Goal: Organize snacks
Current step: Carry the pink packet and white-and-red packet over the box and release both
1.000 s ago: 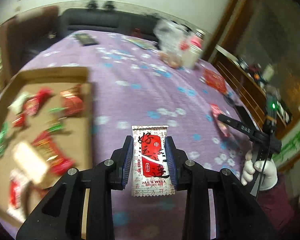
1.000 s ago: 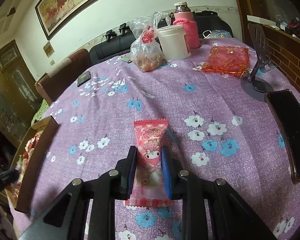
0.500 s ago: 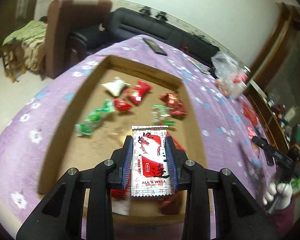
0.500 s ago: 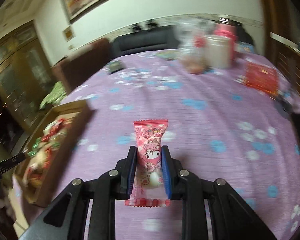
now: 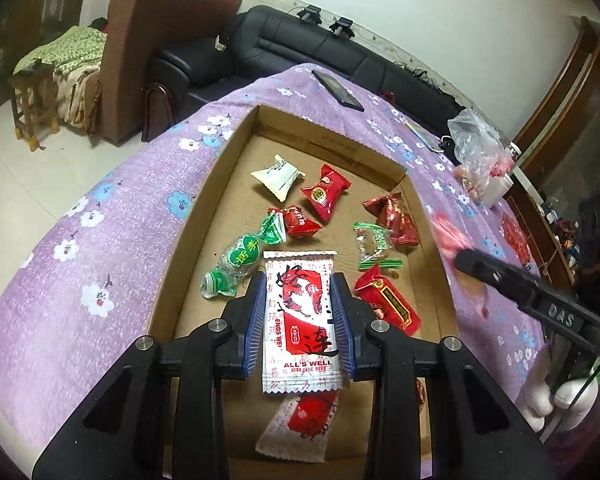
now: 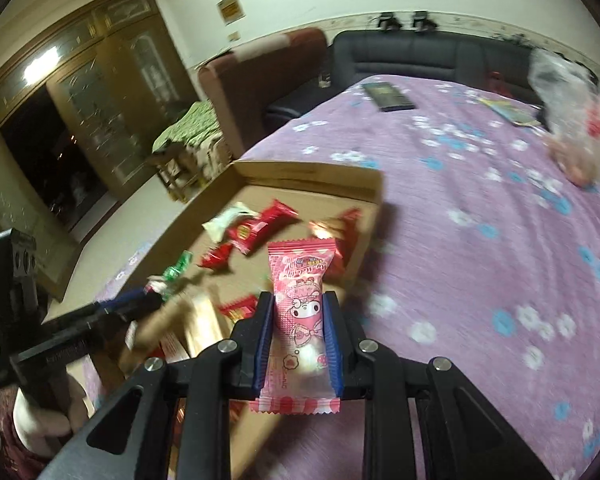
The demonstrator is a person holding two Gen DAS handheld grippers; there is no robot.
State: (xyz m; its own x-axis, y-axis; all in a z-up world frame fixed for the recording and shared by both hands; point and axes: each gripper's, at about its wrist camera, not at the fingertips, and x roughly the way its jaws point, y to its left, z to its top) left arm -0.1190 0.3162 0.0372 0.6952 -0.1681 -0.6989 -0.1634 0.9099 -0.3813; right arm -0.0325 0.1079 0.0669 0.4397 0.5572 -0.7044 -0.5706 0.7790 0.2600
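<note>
My left gripper (image 5: 299, 288) is shut on a white and red snack packet (image 5: 300, 320) and hangs over the near half of a shallow cardboard tray (image 5: 188, 236). Several wrapped sweets lie in the tray, among them a red one (image 5: 325, 196) and a green one (image 5: 240, 258). A matching white and red packet (image 5: 300, 428) lies in the tray under my fingers. My right gripper (image 6: 298, 304) is shut on a pink cartoon snack packet (image 6: 300, 312) near the tray's right wall (image 6: 364, 236). The right gripper (image 5: 472, 258) shows blurred at the tray's right side in the left wrist view.
The tray sits on a purple flowered tablecloth (image 6: 480, 240). A black phone (image 5: 338, 90) lies at the far end. A clear plastic bag (image 5: 476, 148) and a white tub stand at the far right. A dark sofa (image 5: 300, 52) and a brown armchair (image 5: 140, 40) stand beyond the table.
Both grippers have swung left from the open tablecloth to the tray, each keeping its packet. The left one now hangs over the tray; the right one has reached the tray's right wall.
</note>
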